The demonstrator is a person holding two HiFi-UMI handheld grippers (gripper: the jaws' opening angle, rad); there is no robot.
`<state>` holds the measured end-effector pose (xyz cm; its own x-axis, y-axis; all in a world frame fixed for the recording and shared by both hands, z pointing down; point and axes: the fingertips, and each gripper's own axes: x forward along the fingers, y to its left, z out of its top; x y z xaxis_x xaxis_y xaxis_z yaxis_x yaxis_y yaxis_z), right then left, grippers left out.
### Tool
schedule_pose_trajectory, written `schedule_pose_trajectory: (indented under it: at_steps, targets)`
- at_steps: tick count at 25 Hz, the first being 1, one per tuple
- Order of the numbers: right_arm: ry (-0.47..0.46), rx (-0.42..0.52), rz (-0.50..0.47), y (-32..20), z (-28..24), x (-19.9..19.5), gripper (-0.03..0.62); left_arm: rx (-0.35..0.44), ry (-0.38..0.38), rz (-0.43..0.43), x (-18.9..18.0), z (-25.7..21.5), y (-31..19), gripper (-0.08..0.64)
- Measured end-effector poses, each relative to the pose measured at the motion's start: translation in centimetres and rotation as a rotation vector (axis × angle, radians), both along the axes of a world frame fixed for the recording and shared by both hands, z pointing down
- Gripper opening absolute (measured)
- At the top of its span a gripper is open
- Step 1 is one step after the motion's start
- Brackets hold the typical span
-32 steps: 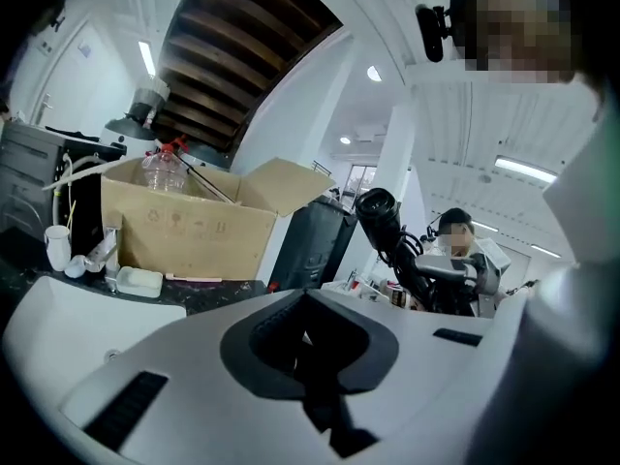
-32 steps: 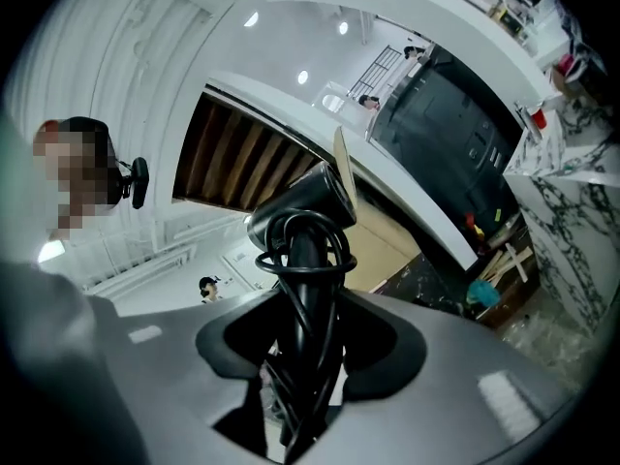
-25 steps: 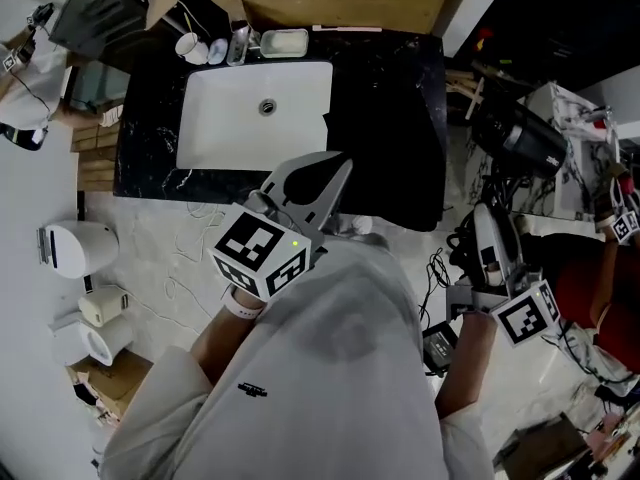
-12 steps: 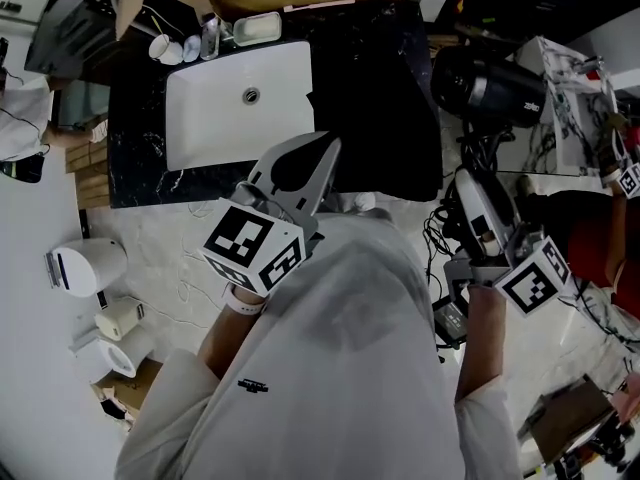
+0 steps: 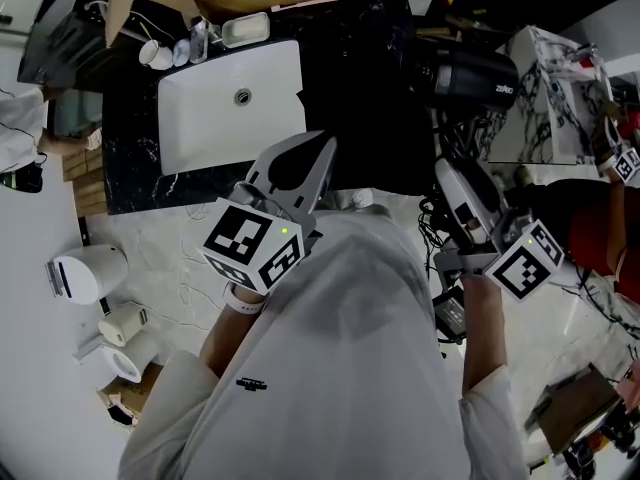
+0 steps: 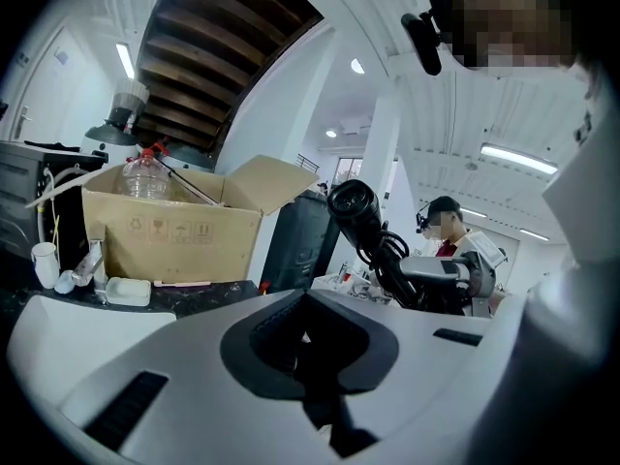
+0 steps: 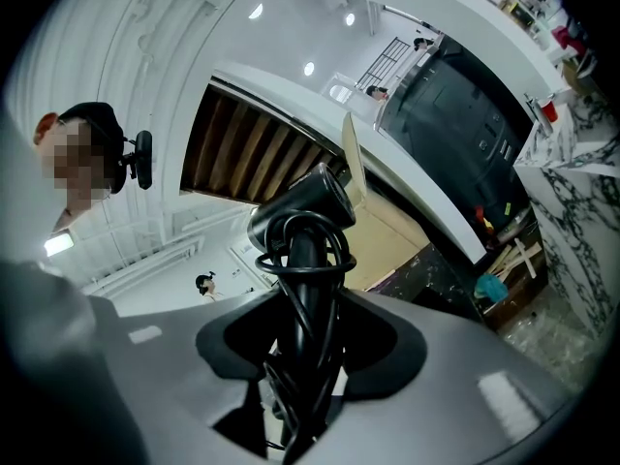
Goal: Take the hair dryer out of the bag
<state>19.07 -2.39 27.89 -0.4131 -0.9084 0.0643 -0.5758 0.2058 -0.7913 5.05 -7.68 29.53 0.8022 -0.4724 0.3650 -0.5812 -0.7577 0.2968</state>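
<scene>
Your right gripper (image 5: pixel 450 173) has the hair dryer (image 5: pixel 475 73) by the handle: its fingers stand wide apart and clamp on the handle, with the black cord looped round it. In the right gripper view the handle and cord run straight up between the fingers, and the dryer's barrel sits above them, tilted. From the head view the dryer is up in the air, clear of the black bag (image 5: pixel 370 118), above and to the right of it, barrel lying across the picture with the nozzle end over the bag's right edge

The bag sits on the dark marbled desk (image 5: pixel 130 178), just right of the white sink (image 5: pixel 230 98). Whether its mouth is open you cannot tell from here

Your left gripper (image 5: pixel 325 146) has its fingers pressed together with nothing in them, per the left gripper view. It hangs in front of you, pointing at the desk edge between sink and bag, touching neither

Behind the sink: a cardboard box (image 6: pixel 170 226) with a clear plastic bottle (image 6: pixel 145 177) in it, a white soap dish (image 5: pixel 245 30) and white cups (image 5: pixel 155 53) along the back rim. A second person in red (image 6: pixel 450 235) stands off to your right
</scene>
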Motion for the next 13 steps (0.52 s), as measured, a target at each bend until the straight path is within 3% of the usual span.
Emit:
schedule_pose_trajectory:
  at_steps: [13]
  targets:
    - [-0.004, 0.004, -0.016, -0.04, -0.25, -0.30, 0.196, -0.003, -0.011, 0.015, 0.60, 0.41, 0.17, 0.008]
